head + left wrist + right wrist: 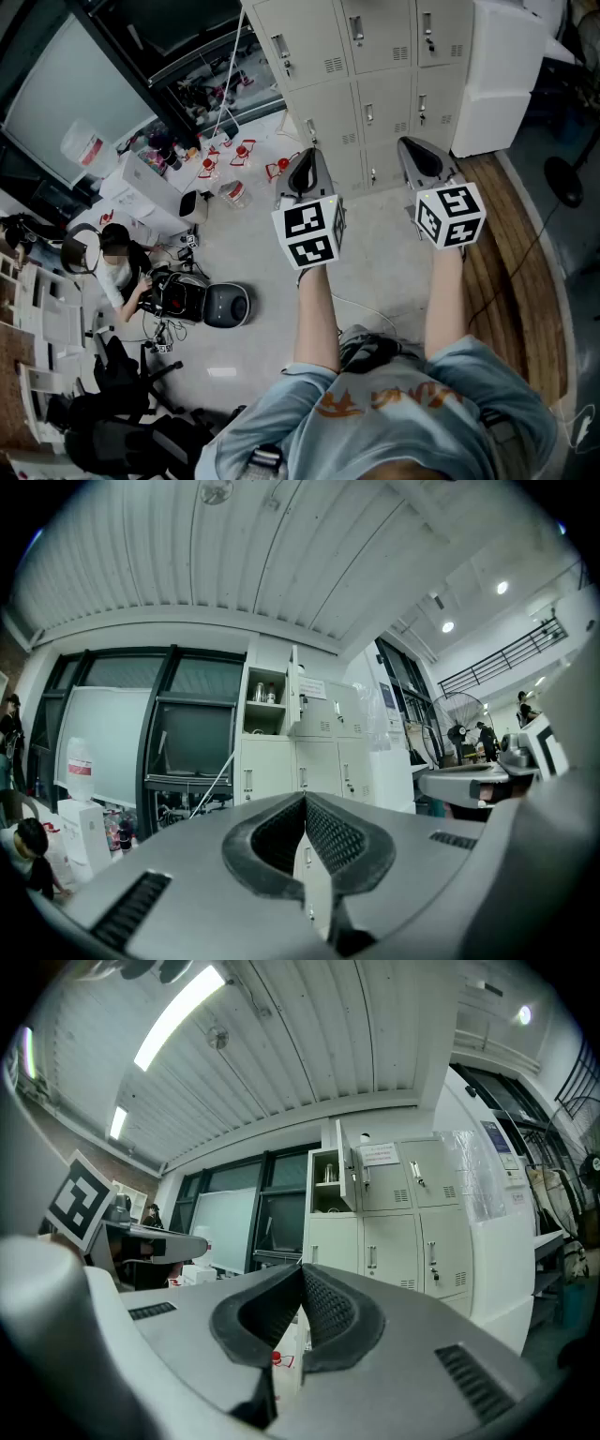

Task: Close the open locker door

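A bank of cream lockers stands ahead of me. Its top-left compartment is open, with small items on a shelf inside. The open door swings out toward me and shows edge-on; the right gripper view has the same door beside the compartment. My left gripper and right gripper are held level, side by side, pointing at the lockers and well short of them. The left gripper and the right gripper each have their pads together with nothing between them.
A person sits on the floor at the left with equipment and a round grey device. White boxes and red-and-white items lie near the lockers' left end. A tall white cabinet and a fan stand right.
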Motion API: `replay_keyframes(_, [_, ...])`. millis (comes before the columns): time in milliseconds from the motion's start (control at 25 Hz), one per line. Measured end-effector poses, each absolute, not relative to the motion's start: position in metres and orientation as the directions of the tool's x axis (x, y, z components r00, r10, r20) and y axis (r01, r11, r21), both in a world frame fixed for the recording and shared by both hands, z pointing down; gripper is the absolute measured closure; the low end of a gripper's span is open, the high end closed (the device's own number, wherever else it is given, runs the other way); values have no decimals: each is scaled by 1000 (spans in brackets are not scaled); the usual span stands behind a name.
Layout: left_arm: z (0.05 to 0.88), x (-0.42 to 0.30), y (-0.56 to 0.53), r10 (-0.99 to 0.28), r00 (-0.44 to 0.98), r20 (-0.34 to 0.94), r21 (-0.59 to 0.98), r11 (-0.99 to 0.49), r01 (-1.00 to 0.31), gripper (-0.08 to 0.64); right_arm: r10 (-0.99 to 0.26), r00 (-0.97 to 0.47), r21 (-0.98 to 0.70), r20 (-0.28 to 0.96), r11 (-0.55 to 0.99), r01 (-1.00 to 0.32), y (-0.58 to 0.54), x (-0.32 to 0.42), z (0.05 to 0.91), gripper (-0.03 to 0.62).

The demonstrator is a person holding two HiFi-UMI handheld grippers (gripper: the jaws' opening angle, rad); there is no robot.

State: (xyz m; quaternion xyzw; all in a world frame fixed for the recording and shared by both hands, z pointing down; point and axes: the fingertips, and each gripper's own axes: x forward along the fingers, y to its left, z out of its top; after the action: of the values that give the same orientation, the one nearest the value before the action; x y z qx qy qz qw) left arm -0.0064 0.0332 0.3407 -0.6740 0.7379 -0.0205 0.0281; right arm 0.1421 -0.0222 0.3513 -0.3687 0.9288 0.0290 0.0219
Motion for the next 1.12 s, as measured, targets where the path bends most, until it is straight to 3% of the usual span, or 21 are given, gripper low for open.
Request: replay_keyframes(1120, [417,-15,34,-995,-96,23,-43,95,-995,541,-709,-703,77,-53,699,-711,-23,137,414,595])
